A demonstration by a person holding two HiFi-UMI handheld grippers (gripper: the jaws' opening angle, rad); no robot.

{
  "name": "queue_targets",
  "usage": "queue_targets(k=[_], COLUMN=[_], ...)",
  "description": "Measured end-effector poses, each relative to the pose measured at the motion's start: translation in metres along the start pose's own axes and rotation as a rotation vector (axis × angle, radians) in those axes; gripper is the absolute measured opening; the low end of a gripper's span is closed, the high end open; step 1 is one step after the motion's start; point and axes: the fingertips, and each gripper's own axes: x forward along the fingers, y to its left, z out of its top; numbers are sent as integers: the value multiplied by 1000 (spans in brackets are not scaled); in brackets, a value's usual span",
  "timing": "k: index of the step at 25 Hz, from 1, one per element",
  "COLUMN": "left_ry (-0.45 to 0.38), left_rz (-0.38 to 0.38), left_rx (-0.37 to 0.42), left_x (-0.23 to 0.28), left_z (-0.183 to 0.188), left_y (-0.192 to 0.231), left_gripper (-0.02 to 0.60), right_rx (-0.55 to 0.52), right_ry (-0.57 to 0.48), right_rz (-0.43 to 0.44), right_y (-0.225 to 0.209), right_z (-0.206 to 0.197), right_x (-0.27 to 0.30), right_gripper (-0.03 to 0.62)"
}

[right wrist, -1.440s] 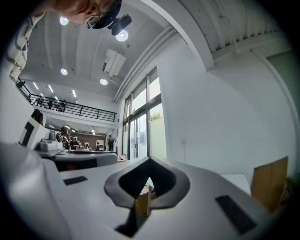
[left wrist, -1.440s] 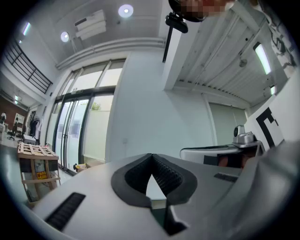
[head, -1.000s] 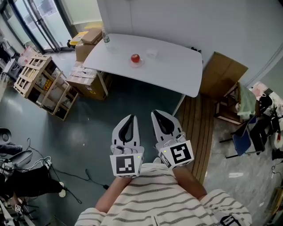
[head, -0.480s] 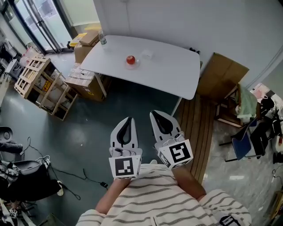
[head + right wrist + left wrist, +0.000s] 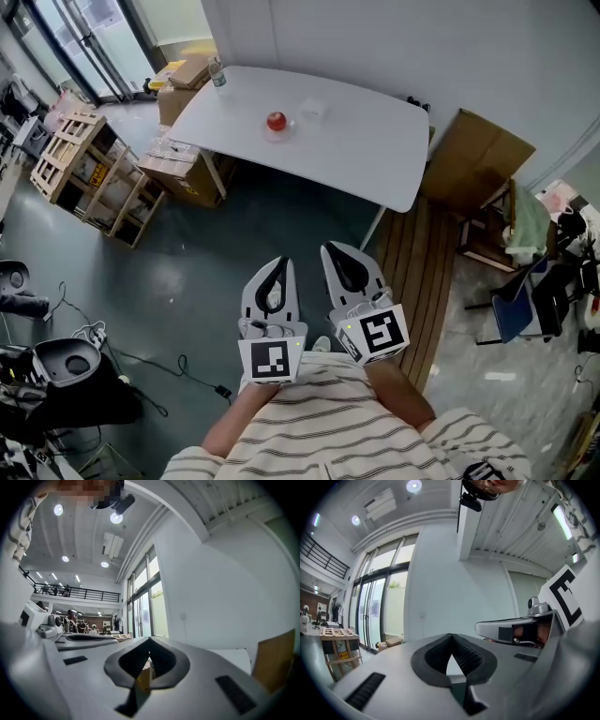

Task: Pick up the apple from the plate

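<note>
The round red apple sat on its small plate on the white table, well apart from your grippers. Your left gripper and right gripper had fingers pressed together, holding nothing.

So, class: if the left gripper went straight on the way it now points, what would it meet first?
Only open floor lies just ahead of the left gripper. The near edge of the white table looks first in line, though depth and height are unclear.
</note>
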Motion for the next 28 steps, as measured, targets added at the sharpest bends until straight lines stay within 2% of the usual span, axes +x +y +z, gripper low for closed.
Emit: queue_targets(k=[13,21,28], left_ry=[9,8,5], left_rz=[-11,-37,-79], left_rx=[-43,-52,-101], left_x=[67,124,171], left_z=[-18,-17,-18], left_y=[45,105,157], left_gripper=[5,5,5], right_rx=[-12,1,-16], right_ry=[42,39,41], right_rz=[-16,-37,-86], right_y=[-27,-34,-38], right_z=[-15,-7,0], right_x=[75,155,225], right_gripper=[14,12,14])
